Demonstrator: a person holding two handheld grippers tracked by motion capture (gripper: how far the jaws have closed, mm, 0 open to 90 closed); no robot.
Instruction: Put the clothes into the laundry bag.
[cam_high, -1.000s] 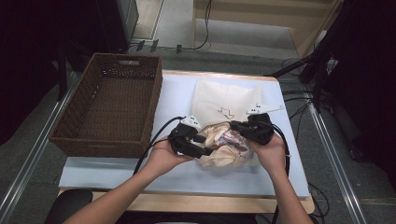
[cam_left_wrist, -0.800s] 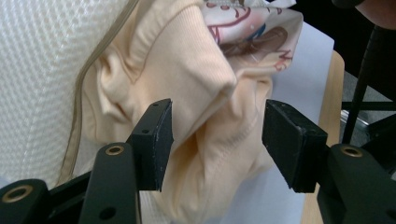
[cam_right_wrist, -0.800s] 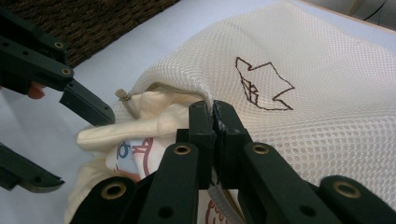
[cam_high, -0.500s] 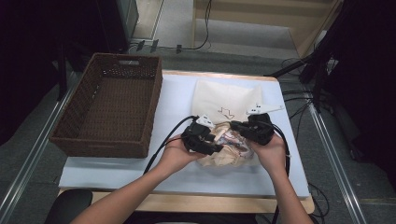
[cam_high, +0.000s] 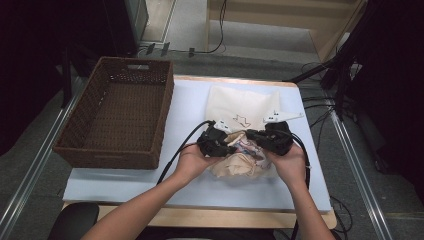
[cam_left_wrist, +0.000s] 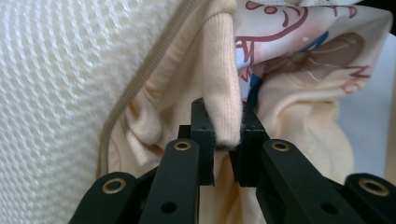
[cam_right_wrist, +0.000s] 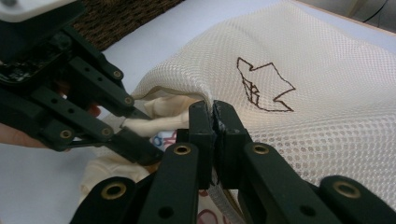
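Garment held at the mouth of the mesh laundry bag, ready to go in.

Left of the mesh laundry bag (cam_high: 245, 107) stands the wicker basket (cam_high: 117, 115), well apart. My left gripper (cam_left_wrist: 223, 140) has just been closing and now pinches the ribbed cuff of the cream printed garment (cam_left_wrist: 299, 70), which lies just before the bag's opening. My right gripper (cam_right_wrist: 215, 123) is clamped on the bag's rim, lifting it. I judge the garment must travel forward, under that raised rim.

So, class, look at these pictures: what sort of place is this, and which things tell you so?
Probably a lab or workshop set up for recording, not a home: a covered work table between metal rails, loose cables on the floor, and a wicker basket beside a mesh laundry bag.
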